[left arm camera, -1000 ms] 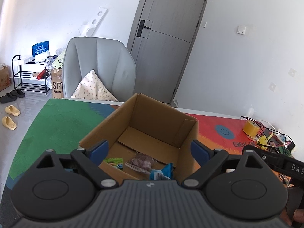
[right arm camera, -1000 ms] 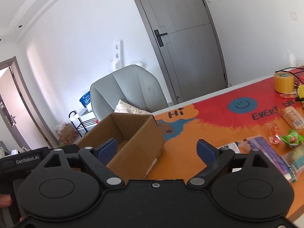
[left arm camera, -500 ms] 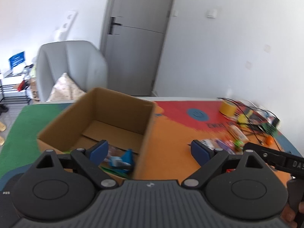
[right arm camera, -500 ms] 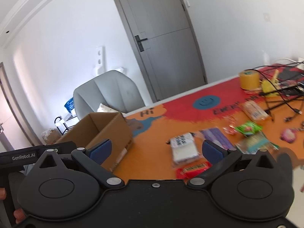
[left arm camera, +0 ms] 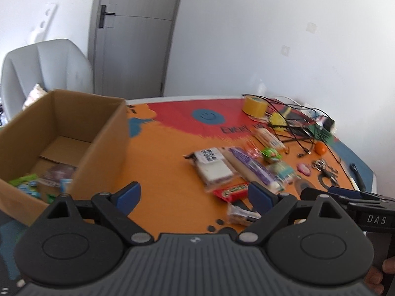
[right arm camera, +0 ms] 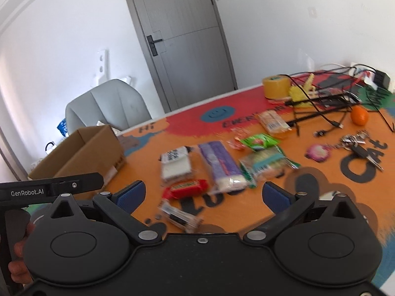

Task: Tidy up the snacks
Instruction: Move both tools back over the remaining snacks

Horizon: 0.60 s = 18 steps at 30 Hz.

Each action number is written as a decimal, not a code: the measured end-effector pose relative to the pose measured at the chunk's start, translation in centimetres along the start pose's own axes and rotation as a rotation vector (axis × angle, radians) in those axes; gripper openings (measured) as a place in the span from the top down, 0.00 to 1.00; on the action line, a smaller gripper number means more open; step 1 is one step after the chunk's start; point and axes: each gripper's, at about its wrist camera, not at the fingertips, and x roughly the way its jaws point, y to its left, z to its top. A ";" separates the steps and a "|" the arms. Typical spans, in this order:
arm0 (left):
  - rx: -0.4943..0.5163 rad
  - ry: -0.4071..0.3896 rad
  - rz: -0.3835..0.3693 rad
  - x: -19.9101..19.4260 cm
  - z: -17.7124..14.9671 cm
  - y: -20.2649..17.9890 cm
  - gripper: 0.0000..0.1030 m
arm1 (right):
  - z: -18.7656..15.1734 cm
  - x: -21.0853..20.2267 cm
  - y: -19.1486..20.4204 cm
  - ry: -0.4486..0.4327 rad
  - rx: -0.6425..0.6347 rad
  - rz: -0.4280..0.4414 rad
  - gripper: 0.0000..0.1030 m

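Observation:
An open cardboard box (left arm camera: pixel 81 133) stands at the table's left with several snack packets inside; in the right wrist view the box (right arm camera: pixel 81 153) is at far left. Right of it lie loose snacks: a white pack (right arm camera: pixel 176 165), a purple pack (right arm camera: pixel 221 165), a red candy bar (right arm camera: pixel 188 187), a small dark bar (right arm camera: pixel 180 215) and a teal cracker pack (right arm camera: pixel 266 164). My left gripper (left arm camera: pixel 193 194) hangs open over bare orange mat, just left of the red candy bar (left arm camera: pixel 232 190). My right gripper (right arm camera: pixel 202 194) is wide open above the red bar, touching nothing.
At the far right are a yellow tape roll (right arm camera: pixel 275 87), tangled black cables (right arm camera: pixel 321 101), an orange (right arm camera: pixel 359 116), and keys with a pink fob (right arm camera: pixel 318 153). A grey chair (left arm camera: pixel 47 66) and a door (right arm camera: pixel 185 39) lie beyond the table.
Both grippers have swung right, away from the box and toward the loose snacks, and dipped slightly. The right jaws stand a little wider than before.

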 end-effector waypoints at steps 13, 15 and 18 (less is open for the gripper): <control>0.004 0.078 -0.027 4.0 -1.6 -2.9 0.10 | -0.9 1.2 -2.8 0.054 0.002 -0.020 0.10; 0.006 0.091 -0.030 4.7 -1.9 -3.4 0.10 | -1.0 1.4 -3.3 0.059 0.014 -0.024 0.11; 0.021 0.102 -0.037 5.5 -2.4 -4.2 0.10 | -1.3 1.8 -4.0 0.063 0.021 -0.024 0.13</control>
